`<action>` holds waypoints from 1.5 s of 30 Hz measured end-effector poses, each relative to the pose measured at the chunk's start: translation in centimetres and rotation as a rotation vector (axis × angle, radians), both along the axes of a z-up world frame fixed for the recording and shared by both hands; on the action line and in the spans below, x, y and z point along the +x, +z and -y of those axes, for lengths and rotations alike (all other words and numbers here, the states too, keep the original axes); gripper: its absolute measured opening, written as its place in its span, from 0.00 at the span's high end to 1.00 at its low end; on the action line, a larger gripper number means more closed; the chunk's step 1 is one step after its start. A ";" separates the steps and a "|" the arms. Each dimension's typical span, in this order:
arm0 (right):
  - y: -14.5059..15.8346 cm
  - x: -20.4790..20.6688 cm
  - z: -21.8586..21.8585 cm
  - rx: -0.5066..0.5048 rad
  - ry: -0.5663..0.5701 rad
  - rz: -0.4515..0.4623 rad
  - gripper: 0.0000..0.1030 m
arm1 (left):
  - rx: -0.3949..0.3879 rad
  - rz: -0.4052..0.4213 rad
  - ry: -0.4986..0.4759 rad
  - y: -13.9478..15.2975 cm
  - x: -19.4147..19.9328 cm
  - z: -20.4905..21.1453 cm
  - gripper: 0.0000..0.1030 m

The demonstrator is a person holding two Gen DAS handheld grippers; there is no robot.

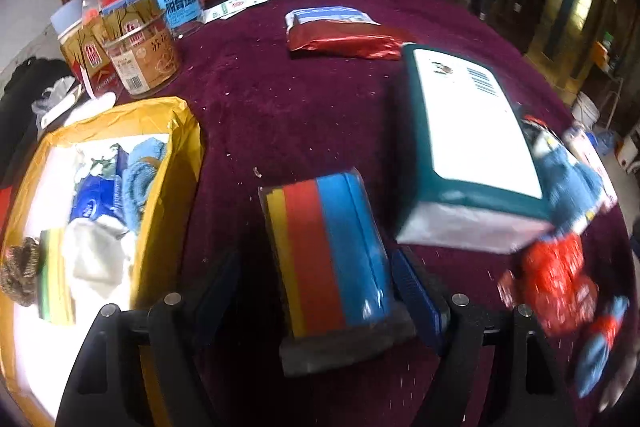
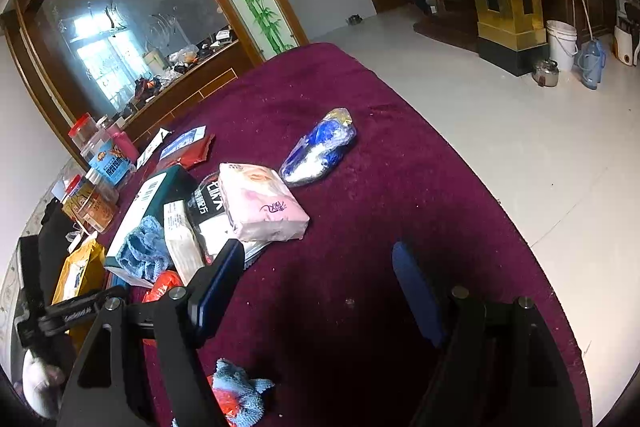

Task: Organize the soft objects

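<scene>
In the left wrist view my left gripper points down at a wrapped pack of sponges striped yellow, red and blue, lying on the maroon tablecloth. The pack lies between the open jaws. The right pad is at its edge and a dark gap shows beside the left pad. A yellow box at the left holds blue cloths, a tissue pack, a white cloth and a scrubber. My right gripper hovers open over bare cloth, near a pink tissue pack.
A teal tissue pack, blue and red cloths and a red foil packet lie on the table. Jars stand at the back left. A blue-white plastic bag lies beyond the pink pack. The table edge curves along the right.
</scene>
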State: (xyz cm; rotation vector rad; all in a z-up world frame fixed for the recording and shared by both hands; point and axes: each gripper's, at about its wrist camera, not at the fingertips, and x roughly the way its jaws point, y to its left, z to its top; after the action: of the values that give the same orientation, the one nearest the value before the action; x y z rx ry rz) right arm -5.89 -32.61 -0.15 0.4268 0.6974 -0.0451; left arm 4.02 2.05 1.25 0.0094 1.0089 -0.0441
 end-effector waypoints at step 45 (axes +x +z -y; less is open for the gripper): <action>-1.7 1.6 -0.1 -0.030 -0.040 -0.124 0.26 | -0.375 0.136 0.117 3.1 -14.2 -20.8 0.51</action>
State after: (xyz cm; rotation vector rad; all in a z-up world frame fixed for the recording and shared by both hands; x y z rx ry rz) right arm -4.31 -32.53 -1.87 0.4120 0.8089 -0.1208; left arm -10.16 22.87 4.40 -0.3841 0.8514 -0.1231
